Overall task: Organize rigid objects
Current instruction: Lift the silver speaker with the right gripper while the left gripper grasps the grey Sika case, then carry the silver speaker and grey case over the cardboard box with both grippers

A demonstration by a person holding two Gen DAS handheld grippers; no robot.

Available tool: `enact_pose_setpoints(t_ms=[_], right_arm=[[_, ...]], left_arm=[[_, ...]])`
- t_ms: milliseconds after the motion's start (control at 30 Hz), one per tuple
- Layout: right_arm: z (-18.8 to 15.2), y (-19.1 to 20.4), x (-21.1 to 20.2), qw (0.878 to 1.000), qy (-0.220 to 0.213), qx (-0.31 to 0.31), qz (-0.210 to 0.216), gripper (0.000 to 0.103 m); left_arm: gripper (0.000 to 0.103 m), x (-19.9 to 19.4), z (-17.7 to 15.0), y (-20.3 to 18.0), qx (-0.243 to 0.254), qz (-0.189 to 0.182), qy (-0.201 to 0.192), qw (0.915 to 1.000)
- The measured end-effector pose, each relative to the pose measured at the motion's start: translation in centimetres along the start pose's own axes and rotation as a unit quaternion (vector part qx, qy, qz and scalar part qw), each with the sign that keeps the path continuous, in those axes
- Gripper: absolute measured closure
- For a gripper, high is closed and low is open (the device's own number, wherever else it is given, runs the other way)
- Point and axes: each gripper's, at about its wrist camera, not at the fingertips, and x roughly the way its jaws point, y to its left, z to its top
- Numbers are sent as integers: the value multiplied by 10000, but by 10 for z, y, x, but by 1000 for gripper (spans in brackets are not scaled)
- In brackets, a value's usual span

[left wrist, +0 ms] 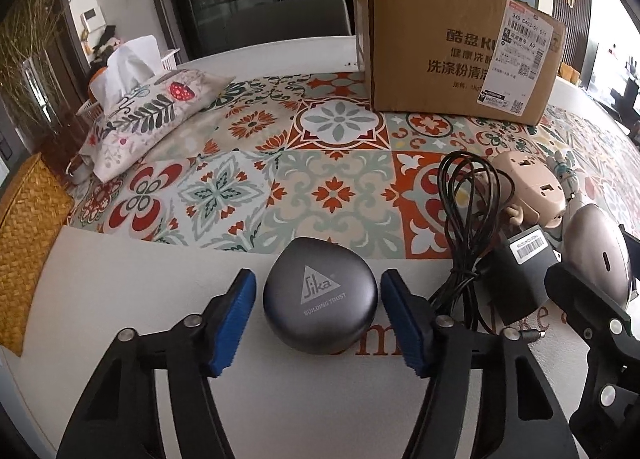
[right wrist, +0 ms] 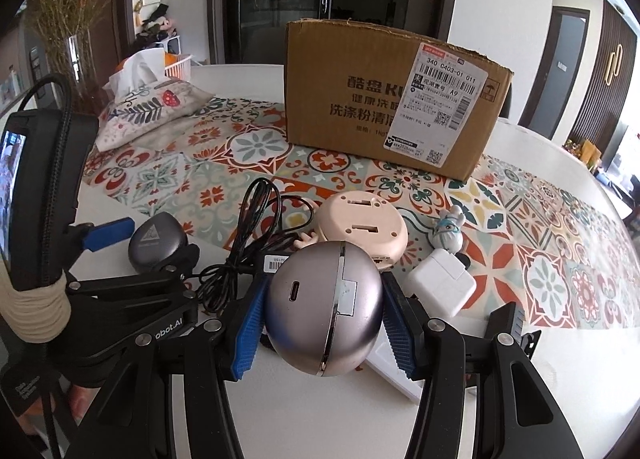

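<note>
Left gripper (left wrist: 318,319) straddling the grey Sika case (left wrist: 320,299) on the bare white table (left wrist: 132,291), blue pads (left wrist: 232,319) just beside its flanks at 9 and 3 o'clock, a thin gap showing on each side; not yet pressing. Right gripper (right wrist: 324,323) clamped on the silver egg-shaped case (right wrist: 324,303), pads squeezing both sides, charging port facing the camera. Likely step: closing on the grey case, then carrying both cases to the cardboard box (right wrist: 384,99), standing at 12 o'clock on the patterned mat (right wrist: 560,259). Best done by centring the pads on the widest part of the smooth rounded shell, squeezing evenly so as not to squirt it forward, then lifting straight up before swinging toward the box. Coiled black cable (left wrist: 468,219) with its black adapter (left wrist: 520,275) lying at 2 o'clock of the grey case, touching the right finger's outer side: a probable snag if dragged along. Further clutter near the silver case: pink round toy base (right wrist: 362,225) at 12 o'clock, small rabbit figure (right wrist: 448,231) and white charger (right wrist: 444,283) at 1 to 2 o'clock. Tissue pouch (left wrist: 148,119) far off at 10 o'clock, clear of any path. Tall box wall calling for a high lift over its rim.
</note>
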Motion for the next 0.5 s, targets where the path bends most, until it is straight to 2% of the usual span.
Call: enact_pose_setpoints(t_ms=[133, 500], right_arm=[[0, 1, 2, 10000, 18, 9, 9, 48], [-2, 4, 0, 10000, -16, 27, 50, 48]], left_arm=[[48, 3, 0, 1, -25, -60, 24, 10000], [48, -6, -1, 4, -57, -77, -51, 9999]])
